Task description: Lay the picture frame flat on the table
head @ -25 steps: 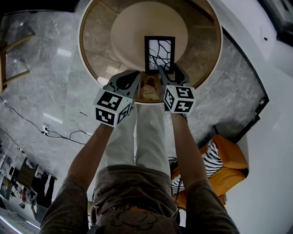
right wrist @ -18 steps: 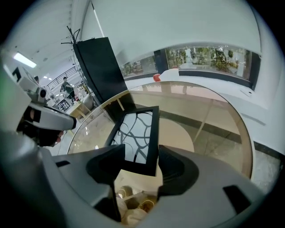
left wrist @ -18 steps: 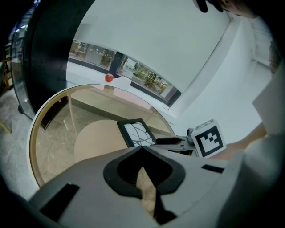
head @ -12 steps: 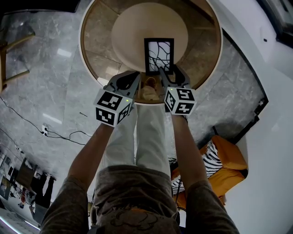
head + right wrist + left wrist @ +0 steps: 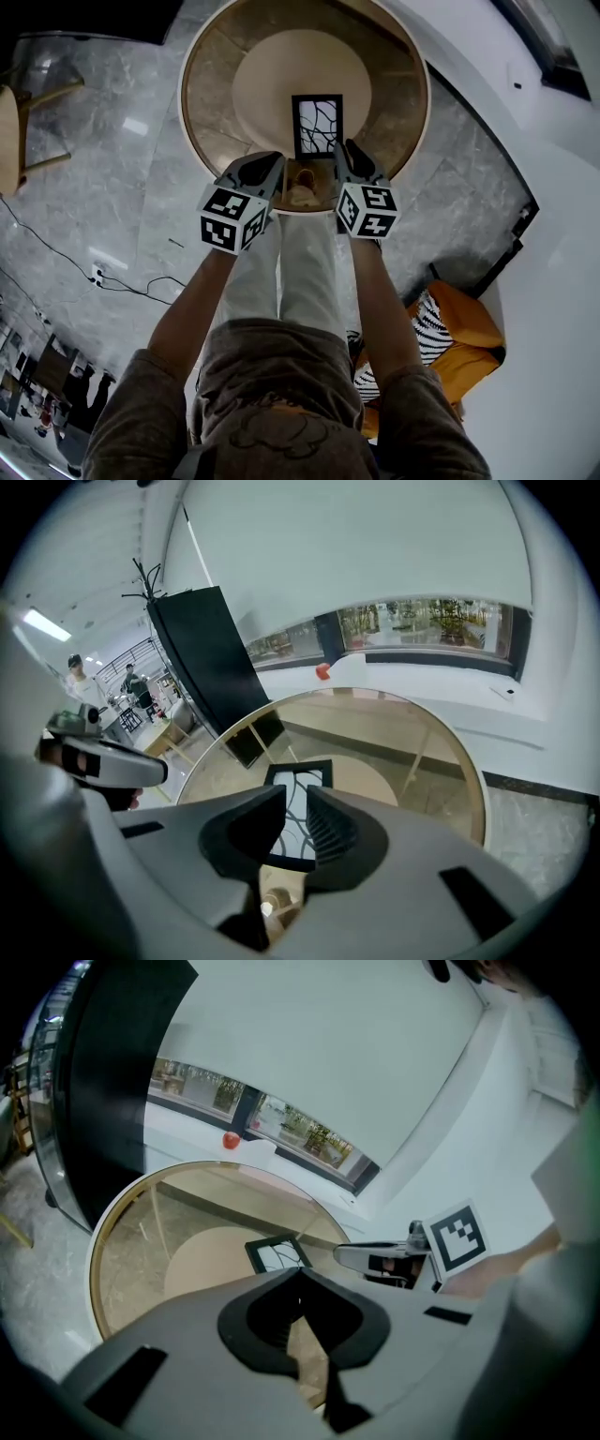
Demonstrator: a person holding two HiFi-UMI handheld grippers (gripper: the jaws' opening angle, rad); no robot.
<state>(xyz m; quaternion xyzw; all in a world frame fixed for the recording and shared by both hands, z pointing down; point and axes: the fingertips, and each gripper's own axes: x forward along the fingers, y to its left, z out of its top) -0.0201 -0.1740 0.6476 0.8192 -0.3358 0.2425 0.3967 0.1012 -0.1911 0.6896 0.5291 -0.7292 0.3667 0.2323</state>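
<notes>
The black picture frame (image 5: 317, 126) with a branching line pattern lies flat on the round glass table (image 5: 208, 141), near its front edge. My right gripper (image 5: 346, 153) hovers just right of the frame's near corner. Its jaws are closing to a narrow gap with nothing between them. In the right gripper view the frame (image 5: 300, 772) shows beyond the right gripper (image 5: 296, 801). My left gripper (image 5: 267, 166) hangs left of the frame, apart from it, jaws together and empty. The left gripper view has the left gripper (image 5: 300, 1279) below the frame (image 5: 277, 1255).
The table has a pale round base (image 5: 272, 84) under the glass and a thin rim. An orange chair with a striped cushion (image 5: 459, 328) stands at right, a wooden stool (image 5: 28, 108) at left, cables (image 5: 122, 277) on the marble floor. A black panel (image 5: 206, 658) stands behind the table.
The right gripper's jaws have narrowed from wide apart to a slim gap. The frame stays flat where it was. The head view has shifted slightly.
</notes>
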